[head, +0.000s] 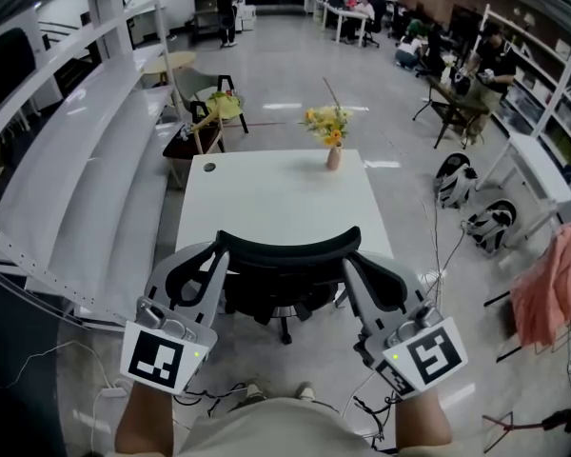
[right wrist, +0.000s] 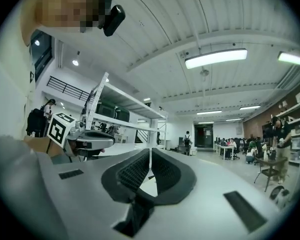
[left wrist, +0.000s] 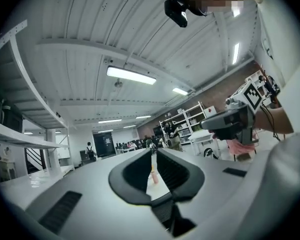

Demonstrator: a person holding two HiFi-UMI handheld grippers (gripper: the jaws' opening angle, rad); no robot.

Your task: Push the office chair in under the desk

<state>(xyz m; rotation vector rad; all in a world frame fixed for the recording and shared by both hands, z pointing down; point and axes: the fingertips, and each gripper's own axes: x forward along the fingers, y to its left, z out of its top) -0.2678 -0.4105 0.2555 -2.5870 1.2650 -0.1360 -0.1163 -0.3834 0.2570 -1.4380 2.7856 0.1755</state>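
White surface [head: 266,203] in an open office, black office chair [head: 287,265] at its near edge, left hand-held gripper [head: 209,269] and right hand-held gripper [head: 357,279] flanking the backrest, both jaws narrowed to a slit, holding nothing, flower vase [head: 332,150] at the far edge

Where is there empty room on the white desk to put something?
Most of the desk top is bare: the wide stretch between the flower vase at its far edge and the office chair at its near edge. A small dark hole sits in the far left corner. Crowded only around the vase and along the chair.
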